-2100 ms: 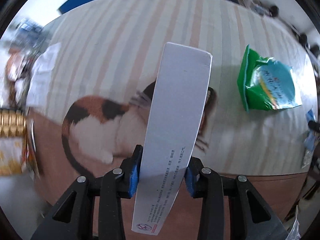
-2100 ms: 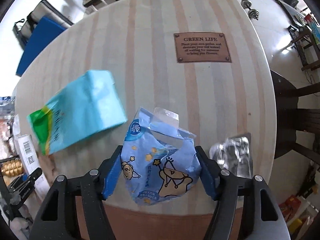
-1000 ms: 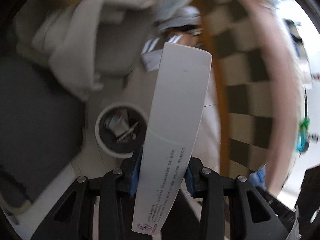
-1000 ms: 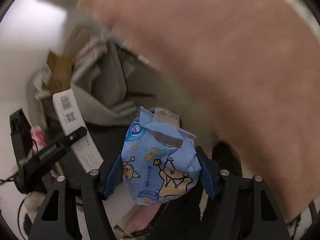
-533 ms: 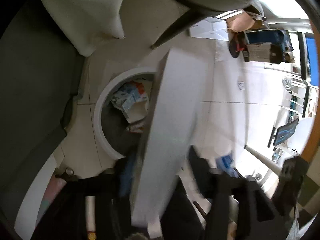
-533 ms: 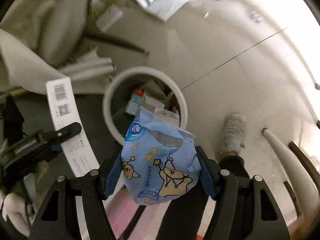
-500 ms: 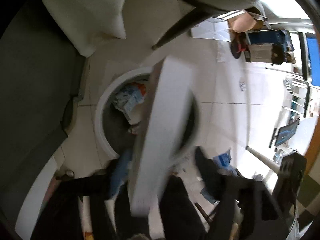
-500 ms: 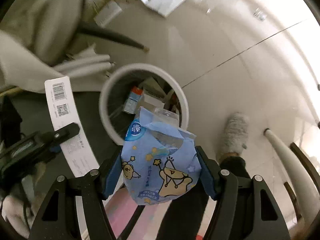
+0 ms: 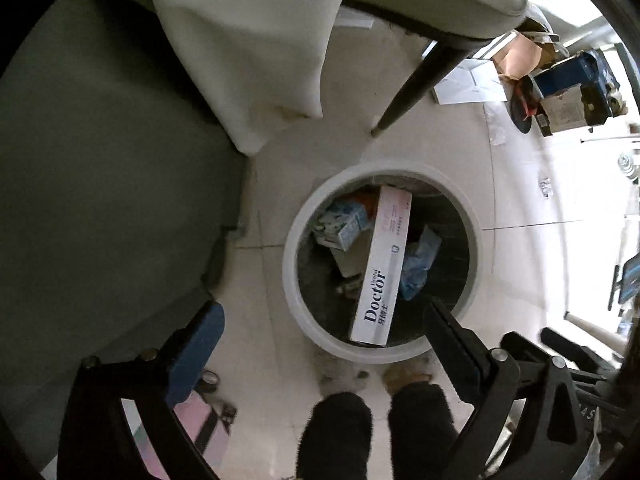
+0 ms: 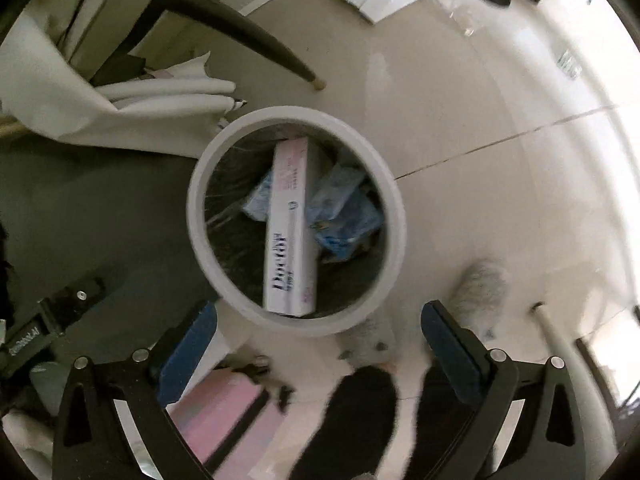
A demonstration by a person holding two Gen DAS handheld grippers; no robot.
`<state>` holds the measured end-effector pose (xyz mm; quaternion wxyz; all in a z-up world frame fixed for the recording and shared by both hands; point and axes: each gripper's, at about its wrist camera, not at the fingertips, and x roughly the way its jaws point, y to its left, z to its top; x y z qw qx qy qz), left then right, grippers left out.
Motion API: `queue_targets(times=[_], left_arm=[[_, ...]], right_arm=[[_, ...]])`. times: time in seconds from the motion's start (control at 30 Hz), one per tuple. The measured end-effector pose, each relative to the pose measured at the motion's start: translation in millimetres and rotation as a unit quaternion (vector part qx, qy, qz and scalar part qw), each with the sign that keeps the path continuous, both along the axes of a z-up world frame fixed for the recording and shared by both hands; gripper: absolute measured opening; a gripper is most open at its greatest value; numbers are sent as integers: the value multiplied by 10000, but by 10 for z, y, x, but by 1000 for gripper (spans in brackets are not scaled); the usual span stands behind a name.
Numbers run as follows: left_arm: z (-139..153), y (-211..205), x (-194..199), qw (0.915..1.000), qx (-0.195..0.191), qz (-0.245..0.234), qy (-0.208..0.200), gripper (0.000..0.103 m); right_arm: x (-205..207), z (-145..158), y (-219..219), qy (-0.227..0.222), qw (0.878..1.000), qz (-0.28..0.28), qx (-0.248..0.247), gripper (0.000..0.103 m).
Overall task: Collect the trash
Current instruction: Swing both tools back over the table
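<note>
A round white trash bin [image 9: 290,264] stands on the floor below both grippers; it also shows in the right wrist view [image 10: 394,208]. Inside it a long white "Doctor" toothpaste box [image 9: 382,268] leans against the near wall, also seen in the right wrist view [image 10: 290,232]. A blue patterned wrapper [image 10: 344,212] lies beside it, also in the left wrist view [image 9: 418,266]. Older trash, a small blue carton [image 9: 340,224], lies under them. My left gripper [image 9: 324,344] is open and empty above the bin's near rim. My right gripper [image 10: 318,344] is open and empty too.
A chair with black legs [image 9: 416,80] and a draped white cloth [image 9: 256,48] stands behind the bin. A grey surface [image 9: 100,200] is at the left. The person's dark feet [image 9: 376,424] and fluffy slippers [image 10: 480,284] are near the bin. A pink item [image 10: 224,412] lies at lower left.
Both grippers swung from the table down over the bin and opened. The white box left my left gripper and the blue wrapper left my right; both now lie in the bin.
</note>
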<state>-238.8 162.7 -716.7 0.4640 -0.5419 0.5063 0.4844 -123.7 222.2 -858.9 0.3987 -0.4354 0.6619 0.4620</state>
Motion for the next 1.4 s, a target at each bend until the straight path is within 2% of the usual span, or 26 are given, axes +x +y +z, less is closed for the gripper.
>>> queue_targets(times=[0.1,0.2,0.6,0.97,1.2,1.4], left_arm=[[139,-41,84,9993,115,-183,300,102],[313,-102,85,9990,148,-211,369,102],[1099,-391,145,9990,255,-239,291,102],[2196,-686,233,9967,550,-551,207,102],[2894,-803,290,9943,712,-726,324,102],[3611,-727,535,9874,1247,-922,321,102]], right_arm=[[-7,212,-4,-492,9984,180,191,103],[21,414,-11,-733,9965,242,306,103],[54,1472,-133,-970,9926,327,660,103],[158,2667,-359,-886,9915,169,941,103],[288,3475,-484,-685,9907,-20,1179,103],[560,4061,-571,-296,9885,-665,1327,103]])
